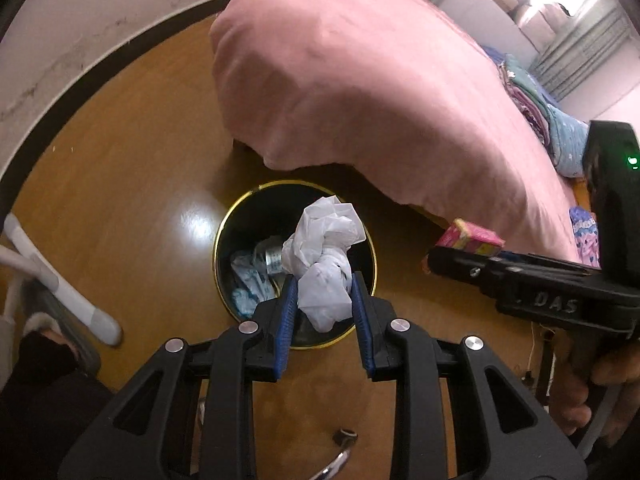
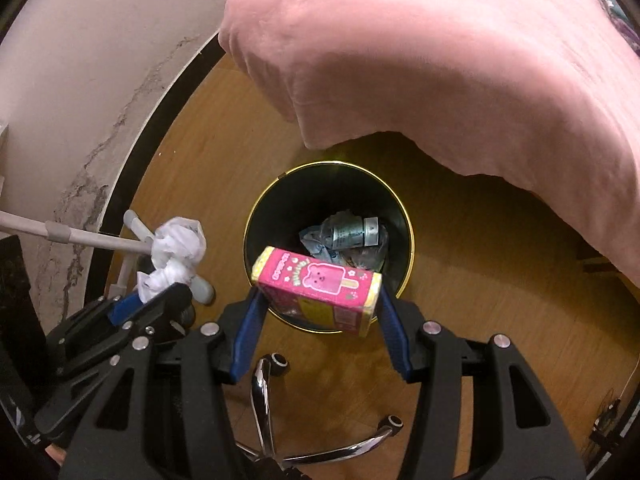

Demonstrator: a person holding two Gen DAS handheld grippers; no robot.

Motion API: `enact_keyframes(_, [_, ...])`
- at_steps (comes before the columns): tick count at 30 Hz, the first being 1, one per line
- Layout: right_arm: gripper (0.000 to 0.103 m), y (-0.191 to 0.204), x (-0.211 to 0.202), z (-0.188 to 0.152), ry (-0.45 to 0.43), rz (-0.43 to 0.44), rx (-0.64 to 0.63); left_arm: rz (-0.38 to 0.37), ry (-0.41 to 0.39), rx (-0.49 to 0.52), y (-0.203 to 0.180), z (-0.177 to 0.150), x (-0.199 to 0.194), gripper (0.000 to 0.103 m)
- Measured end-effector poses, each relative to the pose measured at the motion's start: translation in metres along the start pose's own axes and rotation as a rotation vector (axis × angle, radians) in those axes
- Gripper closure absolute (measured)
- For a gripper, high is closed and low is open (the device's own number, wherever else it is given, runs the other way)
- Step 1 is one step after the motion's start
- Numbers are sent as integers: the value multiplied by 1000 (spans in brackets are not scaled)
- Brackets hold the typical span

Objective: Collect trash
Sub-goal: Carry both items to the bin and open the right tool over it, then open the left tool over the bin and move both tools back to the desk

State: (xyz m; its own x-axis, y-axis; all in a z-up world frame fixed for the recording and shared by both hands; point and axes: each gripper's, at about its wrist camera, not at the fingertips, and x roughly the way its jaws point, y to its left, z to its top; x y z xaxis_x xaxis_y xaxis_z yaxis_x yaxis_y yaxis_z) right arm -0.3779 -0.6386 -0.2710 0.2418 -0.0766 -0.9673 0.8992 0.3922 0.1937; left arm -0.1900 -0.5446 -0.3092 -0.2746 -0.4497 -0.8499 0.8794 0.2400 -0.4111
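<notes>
A black trash bin (image 1: pixel 362 240) with a gold rim (image 2: pixel 406 216) stands on the wooden floor beside the bed, with crumpled wrappers and a small bottle (image 2: pixel 352 232) inside. My left gripper (image 1: pixel 324 292) is shut on a crumpled white paper wad (image 1: pixel 324 256), held just above the bin's mouth. The same wad (image 2: pixel 176 252) shows at the left of the right wrist view. My right gripper (image 2: pixel 318 296) is shut on a pink ice-cream box (image 2: pixel 316 290) over the bin's near rim. That box (image 1: pixel 470 238) also appears at the right of the left wrist view.
A pink blanket (image 1: pixel 360 80) hangs over the bed edge just behind the bin. A white rack leg (image 1: pixel 60 280) rests on the floor at left. A chrome chair base with castors (image 2: pixel 272 380) sits below the grippers. Folded clothes (image 1: pixel 560 136) lie on the bed.
</notes>
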Motion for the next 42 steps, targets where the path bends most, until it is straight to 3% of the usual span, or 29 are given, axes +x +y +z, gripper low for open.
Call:
enact_keyframes(15, [49,5,-16,2,-56,0,0,-13,5,-1,-6,-5,2,76])
enact_keyframes(19, [41,7,-18,1,-65,11,-2,-10,8,-1,-6,-6,2,76])
enact_keyframes(25, [37,5,-20,3,-78,9,3,-9,16,-1,-9,-5,4,76])
enact_keyframes(36, [35,2,-21,2,-86,10,16,-13,24,4,-13,-4,8,75])
enact_keyframes(42, [33,2,-21,1,-88,11,13,-2,7,-8,-12,-4,5,50])
